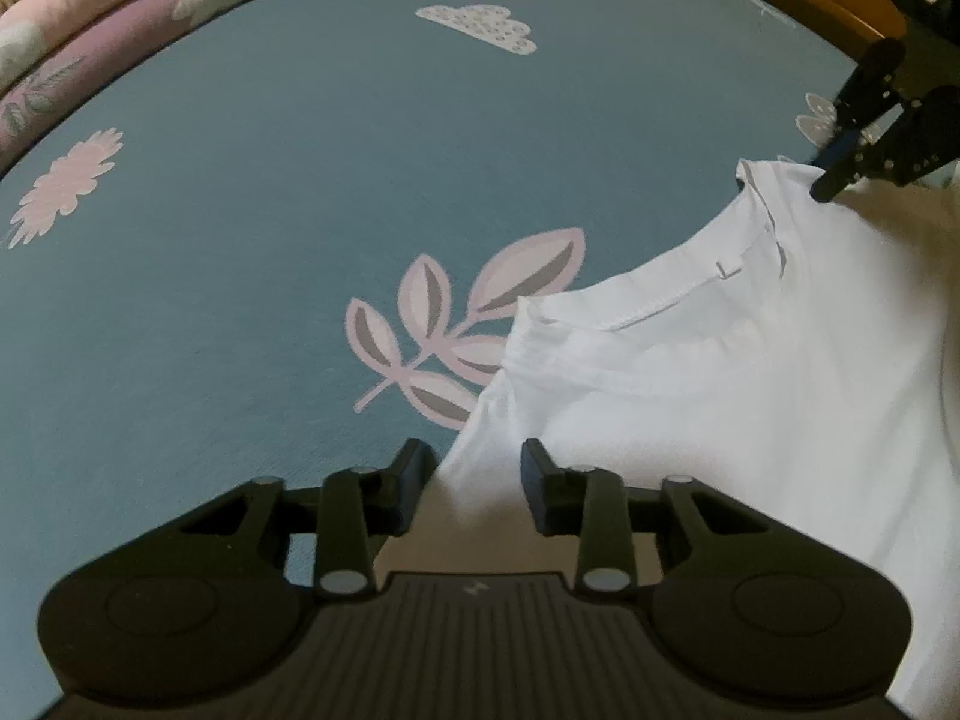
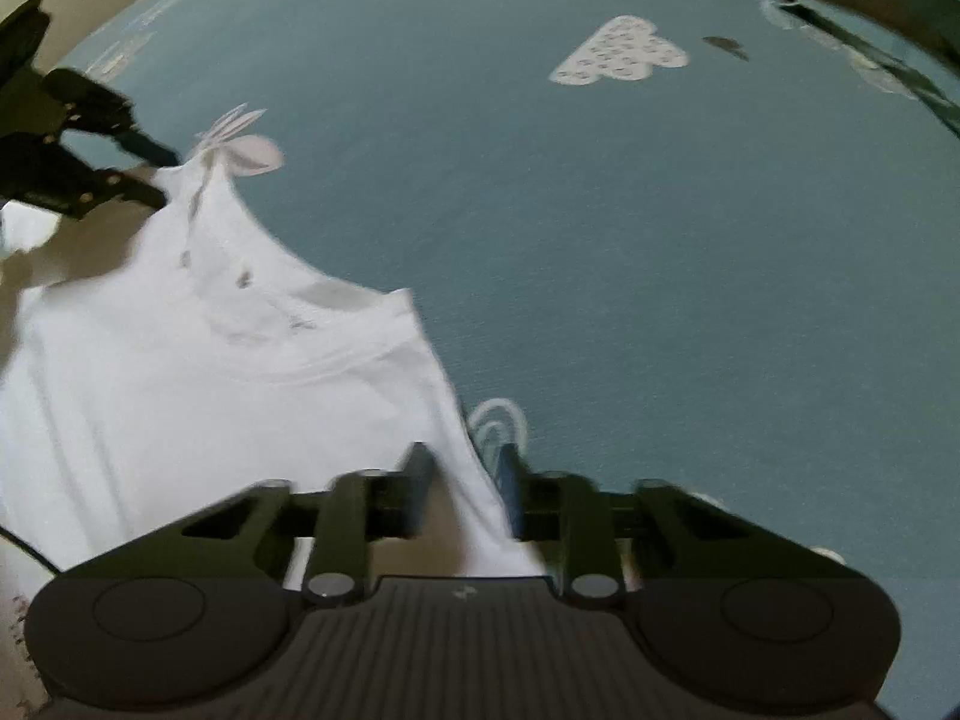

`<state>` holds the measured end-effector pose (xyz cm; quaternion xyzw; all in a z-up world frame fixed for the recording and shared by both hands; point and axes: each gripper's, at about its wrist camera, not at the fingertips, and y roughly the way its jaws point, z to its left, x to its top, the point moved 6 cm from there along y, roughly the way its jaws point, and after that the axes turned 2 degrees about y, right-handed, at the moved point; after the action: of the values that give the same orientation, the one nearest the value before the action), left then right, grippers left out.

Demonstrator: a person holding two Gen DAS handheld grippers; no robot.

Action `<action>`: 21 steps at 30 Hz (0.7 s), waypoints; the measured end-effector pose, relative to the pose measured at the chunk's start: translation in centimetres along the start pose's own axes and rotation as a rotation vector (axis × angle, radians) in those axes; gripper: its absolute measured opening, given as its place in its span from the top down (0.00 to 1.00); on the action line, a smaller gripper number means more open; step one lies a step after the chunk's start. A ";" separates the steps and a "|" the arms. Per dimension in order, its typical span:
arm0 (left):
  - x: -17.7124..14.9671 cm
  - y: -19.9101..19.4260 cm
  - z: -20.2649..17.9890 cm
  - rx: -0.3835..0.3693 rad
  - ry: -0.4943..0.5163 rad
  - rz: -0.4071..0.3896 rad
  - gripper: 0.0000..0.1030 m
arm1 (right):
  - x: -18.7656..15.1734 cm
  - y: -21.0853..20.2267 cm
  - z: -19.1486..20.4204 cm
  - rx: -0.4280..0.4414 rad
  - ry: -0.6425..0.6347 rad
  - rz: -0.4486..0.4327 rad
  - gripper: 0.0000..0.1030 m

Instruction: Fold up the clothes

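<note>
Gripping, as far as I can judge: left gripper (image 1: 477, 483) has white cloth running into the gap between its jaws, which stand partly apart, so cloth sits between them but I can't confirm a firm pinch. Right gripper (image 2: 462, 489) is the same story: jaws a little apart with the shirt's edge passing between them, frame motion-blurred, so actual clamp can't be told.

Shirt (image 1: 750, 372) is white, collar and neck seam up, one shoulder at each gripper. It hangs or stretches between the two over the bedsheet (image 1: 240, 270), the teal one with leaf and cloud prints. Collar end points away from the cameras; body trails back under and behind the grippers, out of view. Whether the lower part rests on the bed I can't see.

Progress: no crease or folded panel visible in what shows. Shirt looks spread out by its shoulders. That fits either laying it flat ahead of folding, or carrying the top edge over for a fold. Pictures don't settle which. Sleeves and hem not in view, so remaining folds unknown.

Count:
- shirts: 1
- grippers: 2
- quilt (image 1: 90, 6), pink/purple, bunched at the far edge of the bed: 1
- other clothes: none seen
</note>
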<state>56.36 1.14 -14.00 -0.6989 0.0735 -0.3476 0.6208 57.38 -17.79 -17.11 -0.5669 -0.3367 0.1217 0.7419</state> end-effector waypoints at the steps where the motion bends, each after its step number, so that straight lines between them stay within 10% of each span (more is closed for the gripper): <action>1: 0.0 0.3 0.0 -0.007 0.005 0.009 0.92 | -0.1 0.0 0.4 -0.006 -0.014 0.005 0.94; 11: 0.5 -0.8 0.3 0.062 0.013 -0.050 0.99 | 2.7 -1.1 0.6 -0.140 -0.058 -0.092 0.96; 19: -0.6 -3.0 0.0 0.132 -0.058 -0.112 0.79 | 1.2 -2.7 0.9 -0.183 0.015 -0.153 0.81; 21: -0.8 -4.6 -1.1 0.134 -0.046 -0.159 0.56 | 0.6 -4.5 1.9 -0.167 0.031 -0.186 0.73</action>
<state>53.59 1.65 -10.15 -0.6674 -0.0197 -0.3836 0.6380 55.71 -17.50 -12.54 -0.5950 -0.3851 0.0150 0.7054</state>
